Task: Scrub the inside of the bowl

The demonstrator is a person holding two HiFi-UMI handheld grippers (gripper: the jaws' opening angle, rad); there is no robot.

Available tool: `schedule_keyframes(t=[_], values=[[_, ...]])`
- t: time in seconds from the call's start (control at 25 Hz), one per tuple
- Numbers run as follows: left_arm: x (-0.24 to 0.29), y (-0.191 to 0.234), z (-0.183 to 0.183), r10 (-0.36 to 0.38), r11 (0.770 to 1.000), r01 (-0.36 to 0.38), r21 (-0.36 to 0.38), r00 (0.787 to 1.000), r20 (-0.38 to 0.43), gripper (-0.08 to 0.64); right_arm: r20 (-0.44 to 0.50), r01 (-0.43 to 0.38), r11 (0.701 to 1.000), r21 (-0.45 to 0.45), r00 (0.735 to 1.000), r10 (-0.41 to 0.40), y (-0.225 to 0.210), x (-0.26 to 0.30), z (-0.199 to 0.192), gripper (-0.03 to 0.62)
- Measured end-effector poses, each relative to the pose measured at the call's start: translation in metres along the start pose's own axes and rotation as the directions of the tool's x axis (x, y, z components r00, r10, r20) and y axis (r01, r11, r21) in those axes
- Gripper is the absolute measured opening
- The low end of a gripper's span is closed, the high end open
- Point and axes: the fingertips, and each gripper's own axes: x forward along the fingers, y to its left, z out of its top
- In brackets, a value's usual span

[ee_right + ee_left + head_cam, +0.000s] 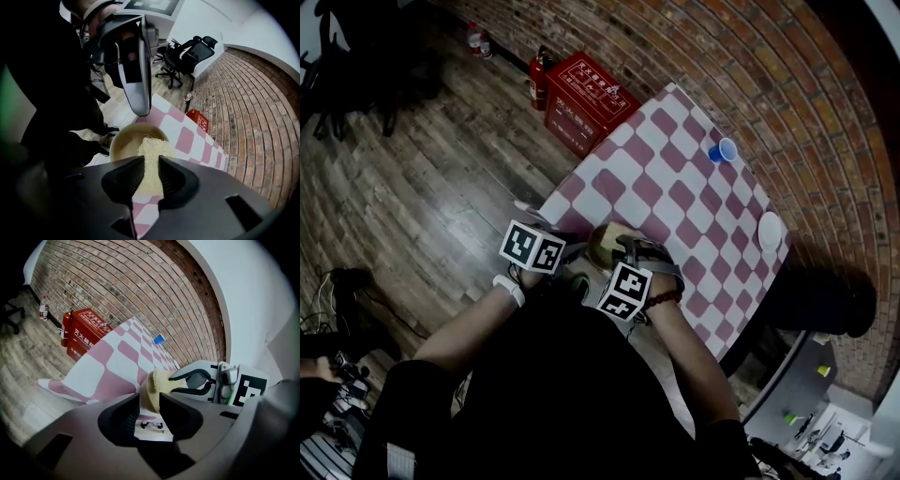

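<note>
A tan bowl (602, 242) sits at the near corner of the pink-and-white checked table (675, 178). My left gripper (577, 262) is shut on the bowl's wall (151, 401), which fills the gap between its jaws. My right gripper (623, 251) points steeply down over the bowl and is shut on a pale yellow fibrous scrub pad (151, 152). The pad hangs in the bowl's opening (125, 138). In the left gripper view the pad (156, 380) shows at the bowl's rim, in the right gripper's fingers (194, 390).
A blue cup (723, 150) and a white round thing (770, 230) stand further back on the table. A red box (586, 101) and fire extinguishers (538, 80) stand by the brick wall. A black bin (825, 302) is at the table's right. Office chairs (187, 54) stand behind.
</note>
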Motion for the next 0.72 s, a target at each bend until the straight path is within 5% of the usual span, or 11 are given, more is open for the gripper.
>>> schedule_keyframes(t=[0.28, 0.72], values=[[0.002, -0.002, -0.004, -0.011, 1.000, 0.011, -0.004, 1.000, -0.008, 0.137, -0.033, -0.038, 0.999, -0.038, 0.999, 0.037, 0.021, -0.010, -0.019, 0.103], [-0.001, -0.003, -0.009, -0.006, 1.000, 0.006, -0.006, 1.000, -0.008, 0.137, -0.009, -0.040, 0.997, -0.073, 0.999, 0.040, 0.025, 0.010, 0.015, 0.103]])
